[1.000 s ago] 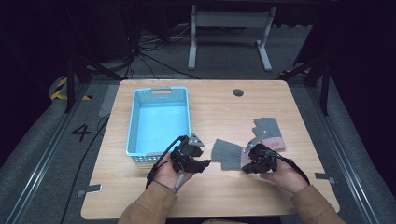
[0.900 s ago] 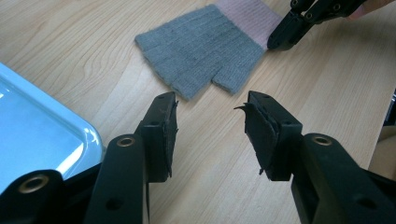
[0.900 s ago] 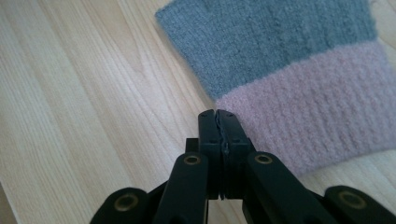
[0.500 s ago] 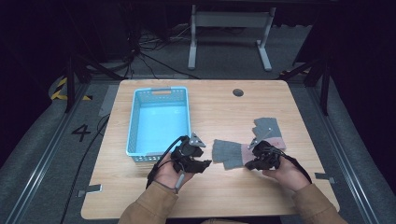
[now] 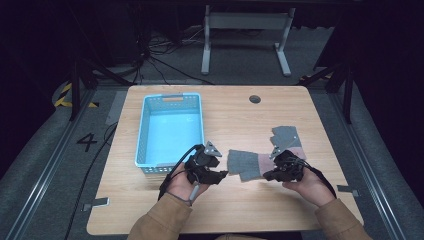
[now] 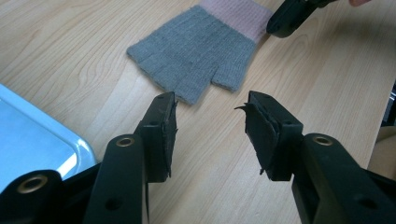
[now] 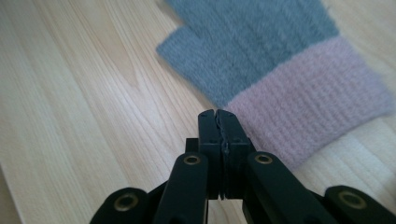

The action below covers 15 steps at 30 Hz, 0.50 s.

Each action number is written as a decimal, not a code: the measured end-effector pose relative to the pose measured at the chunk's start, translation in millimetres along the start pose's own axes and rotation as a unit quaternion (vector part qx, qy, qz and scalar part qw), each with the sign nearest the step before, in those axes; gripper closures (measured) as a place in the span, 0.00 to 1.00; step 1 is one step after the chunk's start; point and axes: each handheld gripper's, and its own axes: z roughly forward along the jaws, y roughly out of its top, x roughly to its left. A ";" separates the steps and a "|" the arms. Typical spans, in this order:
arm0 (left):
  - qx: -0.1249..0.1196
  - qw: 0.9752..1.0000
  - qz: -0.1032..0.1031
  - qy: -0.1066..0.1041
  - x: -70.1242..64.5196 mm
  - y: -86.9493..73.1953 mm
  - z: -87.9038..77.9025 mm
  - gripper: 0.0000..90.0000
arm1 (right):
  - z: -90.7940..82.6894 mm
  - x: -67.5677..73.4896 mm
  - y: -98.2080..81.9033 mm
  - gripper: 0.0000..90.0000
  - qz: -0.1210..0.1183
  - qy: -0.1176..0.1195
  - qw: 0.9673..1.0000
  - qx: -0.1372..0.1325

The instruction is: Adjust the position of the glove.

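glove [image 5: 245,163]: flat, long axis across table, fingers toward left gripper [image 5: 223,174]
left gripper: jaws apart, nothing between
right gripper [image 7: 218,115]: clenched empty beside pink cuff [image 7: 310,95]

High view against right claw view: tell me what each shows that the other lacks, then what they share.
High view alone: the light blue perforated plastic basket, the open left claw near the glove's finger end, a second grey knitted glove farther back, and both of the person's tan-sleeved forearms. Right claw view alone: the right claw up close, jaws pressed together at the cuff's edge. Shared: the grey knitted fingerless glove with pink cuff lying flat on the pale wooden table.
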 end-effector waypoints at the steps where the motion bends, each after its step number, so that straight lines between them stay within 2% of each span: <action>1: -0.001 1.000 0.001 -0.001 0.1 0.1 -0.3 0.59 | -2.9 0.7 0.3 0.99 0.000 -0.002 1.000 -0.008; 6: -0.004 1.000 -0.002 -0.003 1.2 0.1 -1.7 0.59 | -15.8 1.2 1.0 0.97 0.000 -0.015 0.999 -0.044; 11: -0.006 1.000 -0.004 -0.002 1.0 -0.8 -2.7 0.59 | -28.1 -1.3 0.2 0.96 0.010 -0.031 0.996 -0.082; 15: -0.004 1.000 -0.004 0.002 0.4 -2.3 -3.2 0.59 | -34.8 -4.1 -0.1 0.96 0.015 -0.040 0.994 -0.101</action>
